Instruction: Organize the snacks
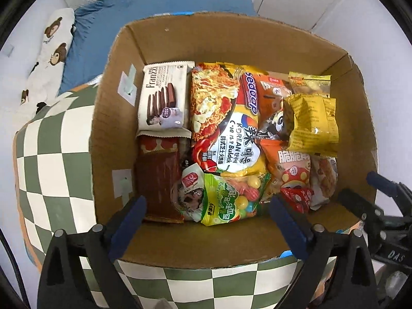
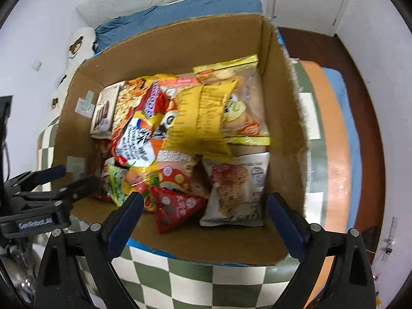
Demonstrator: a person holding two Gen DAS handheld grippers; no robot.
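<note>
An open cardboard box holds several snack packs: a white Franzzi wafer pack, a yellow Korean noodle bag, a yellow pouch, a green candy bag and a red triangular pack. A white cookie pack lies by the right wall. My left gripper hangs open over the box's near edge, above the candy bag, with nothing between its fingers. My right gripper is open too, above the red pack and the cookie pack. Each gripper shows in the other's view: right gripper, left gripper.
The box sits on a green and white checkered cushion. Behind it lie a blue cloth and a white pillow with bears. Dark wooden floor runs along the right.
</note>
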